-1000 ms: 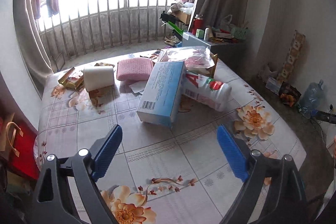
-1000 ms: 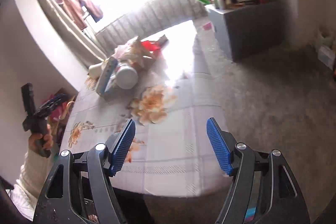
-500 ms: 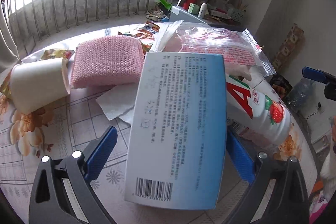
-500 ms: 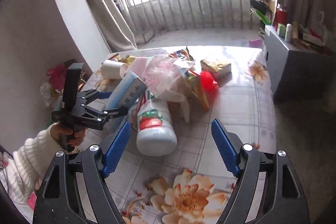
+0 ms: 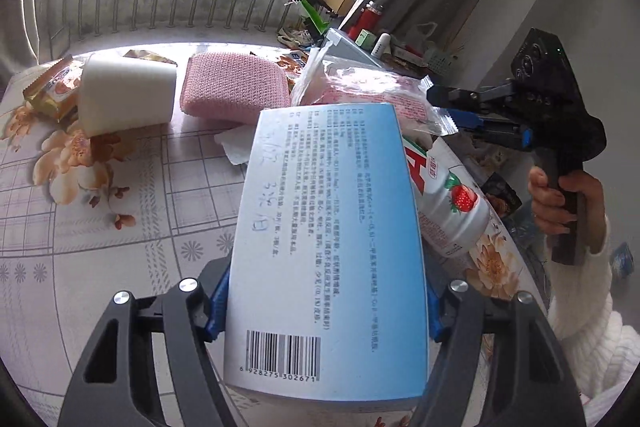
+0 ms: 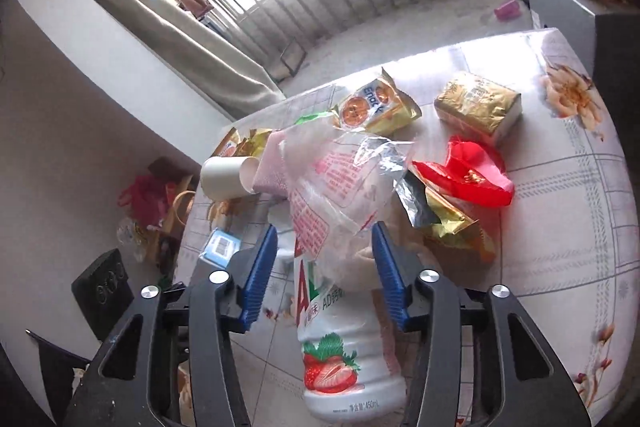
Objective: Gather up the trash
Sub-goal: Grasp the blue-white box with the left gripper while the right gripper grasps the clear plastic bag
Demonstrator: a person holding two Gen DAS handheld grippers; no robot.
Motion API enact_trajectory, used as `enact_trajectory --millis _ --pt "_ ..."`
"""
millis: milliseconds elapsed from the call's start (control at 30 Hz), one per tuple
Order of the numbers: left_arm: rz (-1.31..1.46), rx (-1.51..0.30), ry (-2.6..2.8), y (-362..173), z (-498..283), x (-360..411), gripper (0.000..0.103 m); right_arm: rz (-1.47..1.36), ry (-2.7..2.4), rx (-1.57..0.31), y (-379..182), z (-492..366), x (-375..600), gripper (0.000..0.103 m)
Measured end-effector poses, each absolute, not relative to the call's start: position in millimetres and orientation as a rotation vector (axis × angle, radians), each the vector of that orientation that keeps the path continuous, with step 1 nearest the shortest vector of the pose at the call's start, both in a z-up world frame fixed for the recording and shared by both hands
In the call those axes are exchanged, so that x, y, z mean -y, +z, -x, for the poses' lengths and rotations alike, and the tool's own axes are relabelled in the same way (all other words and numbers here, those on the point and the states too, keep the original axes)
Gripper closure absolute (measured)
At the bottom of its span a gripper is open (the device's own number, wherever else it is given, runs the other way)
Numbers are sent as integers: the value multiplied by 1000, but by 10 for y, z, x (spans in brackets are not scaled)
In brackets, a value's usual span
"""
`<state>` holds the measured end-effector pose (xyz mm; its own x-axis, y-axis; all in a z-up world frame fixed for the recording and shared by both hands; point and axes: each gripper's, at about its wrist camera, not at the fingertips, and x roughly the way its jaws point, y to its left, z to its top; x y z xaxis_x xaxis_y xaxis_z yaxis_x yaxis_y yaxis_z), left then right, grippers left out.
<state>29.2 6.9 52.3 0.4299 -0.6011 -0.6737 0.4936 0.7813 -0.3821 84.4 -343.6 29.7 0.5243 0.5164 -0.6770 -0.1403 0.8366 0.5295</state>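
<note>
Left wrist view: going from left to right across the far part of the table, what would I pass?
Snack wrapper → paper cup → pink sponge → clear printed bag → the other tongs, held in a hand.

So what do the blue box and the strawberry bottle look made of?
Blue box: likely thin glossy cardboard, with flat printed faces, crisp edges and a barcode. Strawberry bottle: seems white opaque plastic with a smooth moulded body and printed label.
</note>
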Motion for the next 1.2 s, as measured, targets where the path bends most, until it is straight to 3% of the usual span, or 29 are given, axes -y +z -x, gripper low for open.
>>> enact_trajectory --millis 33,133,433,633,833,1000,1200 --pt "140 -895 -685 531 -273 -97 34 -440 404 -951 267 -872 3414 89" --pt "154 -890 -669 532 -228 -174 34 -436 379 -942 257 -840 3428 93" --pt "191 -872 -658 587 -66 -328 34 -548 512 -827 637 -385 3595 99" --pt "145 -838 -685 936 377 -185 34 -543 538 -718 939 636 3837 99" --pt "57 -820 -833 1272 1107 546 34 -578 339 -727 932 2182 4592 99" --pt "-15 -755 -981 1424 1683 1161 34 -676 19 -937 362 3499 5177 99" --pt "-29 -789 -1068 1418 1952 1568 34 -973 -330 -1147 -1059 4680 5583 99"
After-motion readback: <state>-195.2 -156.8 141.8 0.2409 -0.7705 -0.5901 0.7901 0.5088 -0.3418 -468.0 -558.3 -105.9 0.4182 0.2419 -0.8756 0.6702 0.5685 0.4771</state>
